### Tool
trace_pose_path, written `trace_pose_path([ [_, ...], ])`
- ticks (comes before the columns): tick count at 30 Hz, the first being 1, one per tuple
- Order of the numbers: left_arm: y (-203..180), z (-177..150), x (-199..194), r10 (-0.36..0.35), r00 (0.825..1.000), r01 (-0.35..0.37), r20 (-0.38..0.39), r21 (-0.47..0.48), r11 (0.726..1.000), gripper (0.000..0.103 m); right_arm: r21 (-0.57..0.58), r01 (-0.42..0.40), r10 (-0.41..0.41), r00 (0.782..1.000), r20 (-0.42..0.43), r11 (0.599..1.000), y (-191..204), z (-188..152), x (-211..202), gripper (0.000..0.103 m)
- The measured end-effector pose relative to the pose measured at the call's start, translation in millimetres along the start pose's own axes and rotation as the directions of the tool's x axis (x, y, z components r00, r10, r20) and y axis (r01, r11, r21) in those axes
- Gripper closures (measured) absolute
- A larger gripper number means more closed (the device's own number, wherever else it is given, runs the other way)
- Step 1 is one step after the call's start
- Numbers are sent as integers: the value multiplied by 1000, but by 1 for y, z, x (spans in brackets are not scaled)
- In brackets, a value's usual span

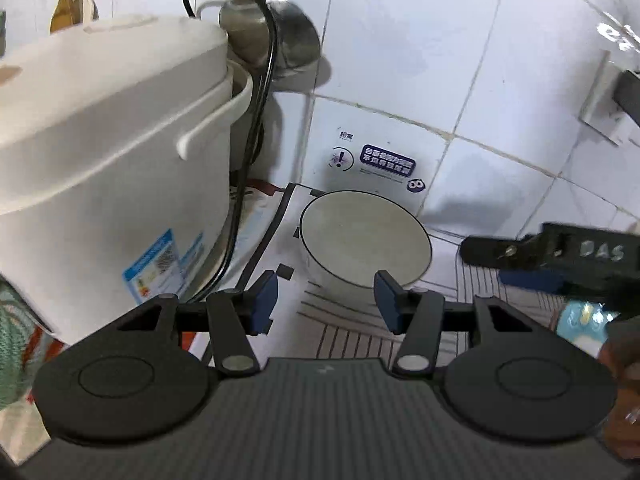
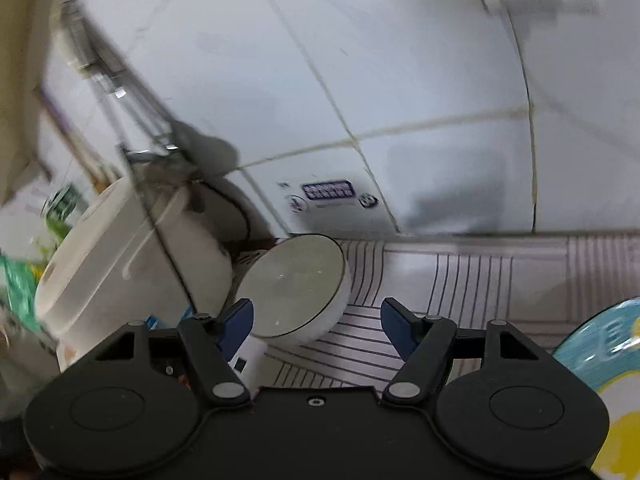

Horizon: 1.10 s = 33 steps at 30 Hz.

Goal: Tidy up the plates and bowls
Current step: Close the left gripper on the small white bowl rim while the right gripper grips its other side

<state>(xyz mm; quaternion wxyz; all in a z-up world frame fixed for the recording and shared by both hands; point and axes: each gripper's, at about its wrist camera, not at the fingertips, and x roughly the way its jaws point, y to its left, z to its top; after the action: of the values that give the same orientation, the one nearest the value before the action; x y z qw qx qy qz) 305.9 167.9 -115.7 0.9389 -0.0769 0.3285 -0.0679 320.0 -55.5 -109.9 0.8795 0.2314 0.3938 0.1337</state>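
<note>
A white bowl (image 1: 366, 238) with a dark rim stands on a line-patterned mat against the tiled wall. My left gripper (image 1: 326, 300) is open and empty just in front of it. The right gripper (image 1: 520, 262) shows in the left wrist view to the bowl's right. In the right wrist view, which is blurred, the bowl (image 2: 292, 288) lies ahead to the left and my right gripper (image 2: 316, 322) is open and empty. A blue and yellow plate (image 2: 604, 356) sits at the right edge; a bit of it also shows in the left wrist view (image 1: 580, 320).
A big white rice cooker (image 1: 108, 160) with a black cord stands left of the bowl. Ladles (image 1: 288, 36) hang on the tiled wall above. A wall socket (image 1: 608, 100) is at the upper right. The line-patterned mat (image 2: 460, 280) covers the counter.
</note>
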Motion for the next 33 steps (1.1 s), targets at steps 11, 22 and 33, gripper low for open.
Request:
trace_pose_path([
  [11, -7, 1, 45, -3, 998, 4, -57, 19, 1000, 50, 75, 36, -35, 999, -23, 997, -18, 10, 46, 28],
  [22, 3, 11, 72, 0, 992, -11, -124, -84, 996, 57, 247, 10, 0, 999, -40, 969, -27, 2, 74, 50],
  [33, -15, -4, 84, 16, 991, -14, -136, 13, 1000, 81, 188, 53, -38, 996, -79, 981, -35, 4, 91, 91],
])
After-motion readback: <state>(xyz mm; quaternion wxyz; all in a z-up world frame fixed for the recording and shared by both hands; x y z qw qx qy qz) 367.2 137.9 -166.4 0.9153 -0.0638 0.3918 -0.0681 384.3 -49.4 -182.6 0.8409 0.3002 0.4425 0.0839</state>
